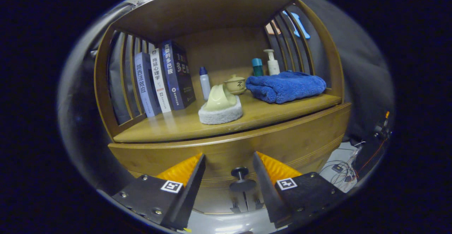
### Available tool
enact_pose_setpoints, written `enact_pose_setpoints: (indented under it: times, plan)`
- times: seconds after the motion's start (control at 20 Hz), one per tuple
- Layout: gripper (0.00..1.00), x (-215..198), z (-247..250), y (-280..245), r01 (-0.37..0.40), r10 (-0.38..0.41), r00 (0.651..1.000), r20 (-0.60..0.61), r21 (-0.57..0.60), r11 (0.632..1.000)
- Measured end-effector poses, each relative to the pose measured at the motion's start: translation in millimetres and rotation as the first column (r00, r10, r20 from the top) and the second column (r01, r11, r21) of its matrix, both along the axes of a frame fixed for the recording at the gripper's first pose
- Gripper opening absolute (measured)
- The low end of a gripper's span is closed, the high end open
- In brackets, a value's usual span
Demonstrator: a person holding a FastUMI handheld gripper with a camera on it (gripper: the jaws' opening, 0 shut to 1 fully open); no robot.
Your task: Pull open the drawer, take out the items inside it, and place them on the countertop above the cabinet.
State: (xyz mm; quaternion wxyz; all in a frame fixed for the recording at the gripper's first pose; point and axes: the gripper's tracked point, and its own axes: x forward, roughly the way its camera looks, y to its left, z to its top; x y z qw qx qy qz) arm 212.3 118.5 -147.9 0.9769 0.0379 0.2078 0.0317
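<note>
The gripper (229,167) has its jaws wide apart either side of the small dark round knob (242,178) on the closed curved wooden drawer (282,138) — close off-centre and it'll probably slip off mid-pull.

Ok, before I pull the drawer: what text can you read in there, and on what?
"路西法效应": pale blue book spine, leftmost on the shelf.
"拖延心理学": white book spine beside it.
"贪婪的多巴胺": dark book spine, third in the row.
Lidded cup: a dark mark, too small to read.
Claw, open with the drawer knob between its fingers: patterned squares only, no words.
</note>
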Motion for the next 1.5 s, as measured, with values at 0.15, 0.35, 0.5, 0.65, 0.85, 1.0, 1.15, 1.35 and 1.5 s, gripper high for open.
enact_pose_setpoints:
  times: [0.15, 0.35, 0.5, 0.65, 0.85, 1.0, 1.15, 1.35, 1.5]
  plan:
    - [0.82, 5, 1, 0, -0.018, 0.018, 1.0, 0.006, -0.002, 1.0]
    - [0.82, 7, -1, 1, -0.038, 0.038, 0.999, 0.0, 0.002, 0.999]
    - [0.82, 6, -1, -1, -0.049, 0.048, 0.999, -0.005, -0.035, 0.998]
    - [0.82, 6, 0, -2, -0.036, 0.035, 0.999, -0.016, -0.046, 0.998]
    - [0.75, -13, 24, -8, -0.092, 0.091, 0.996, -0.019, -0.092, 0.991]
    - [0.75, -34, 49, -21, -0.166, 0.162, 0.986, -0.037, -0.14, 0.976]
    - [0.75, -57, 63, -36, -0.274, 0.264, 0.962, -0.073, -0.243, 0.931]
    - [0.75, -73, 85, -67, -0.349, 0.35, 0.935, -0.056, -0.317, 0.882]
    - [0.72, -83, 86, -111, -0.363, 0.36, 0.93, -0.075, -0.351, 0.863]
